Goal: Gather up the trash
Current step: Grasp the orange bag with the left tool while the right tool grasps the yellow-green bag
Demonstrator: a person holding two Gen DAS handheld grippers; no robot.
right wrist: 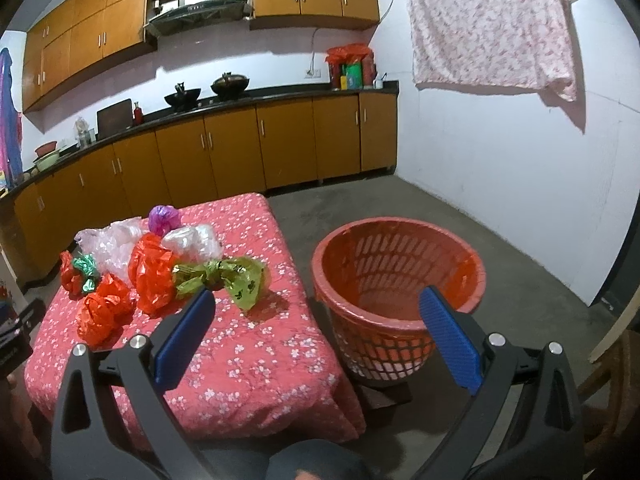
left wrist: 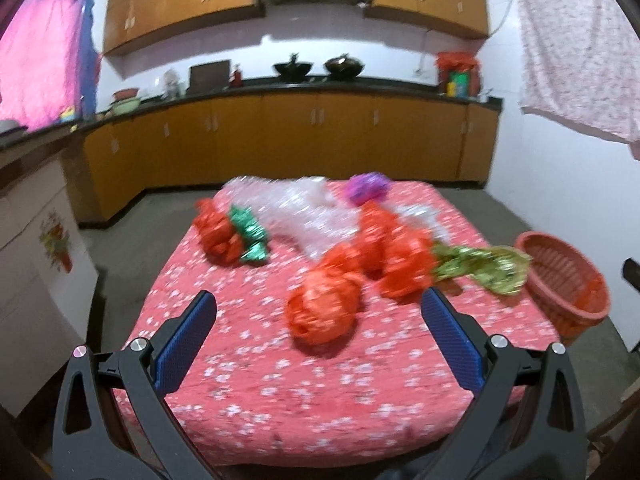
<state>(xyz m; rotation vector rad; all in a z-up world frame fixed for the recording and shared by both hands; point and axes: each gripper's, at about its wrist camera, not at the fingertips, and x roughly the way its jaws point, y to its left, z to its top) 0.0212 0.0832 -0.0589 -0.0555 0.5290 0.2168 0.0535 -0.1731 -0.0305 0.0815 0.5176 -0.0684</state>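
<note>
left wrist: near the surface's point(left wrist: 248, 380) front edge, facing the kitchen cabinets | right wrist: further right, over the basket point(right wrist: 400, 280) | shared: surface, basket, cabinets

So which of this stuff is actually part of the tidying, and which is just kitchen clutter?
Part of the job:
crumpled red bags
olive-green bag
purple bag
clear plastic bags
red basket

Just lying about:
woks
hanging floral cloth
countertop bowls

left wrist view motion-blurred: red bags point(left wrist: 322, 306) and clear plastic point(left wrist: 296, 208) smeared, edges unclear. basket point(left wrist: 568, 280) interior mostly hidden by its own wall there. right wrist view: basket base point(right wrist: 384, 372) behind right gripper finger point(right wrist: 450, 340)
</note>
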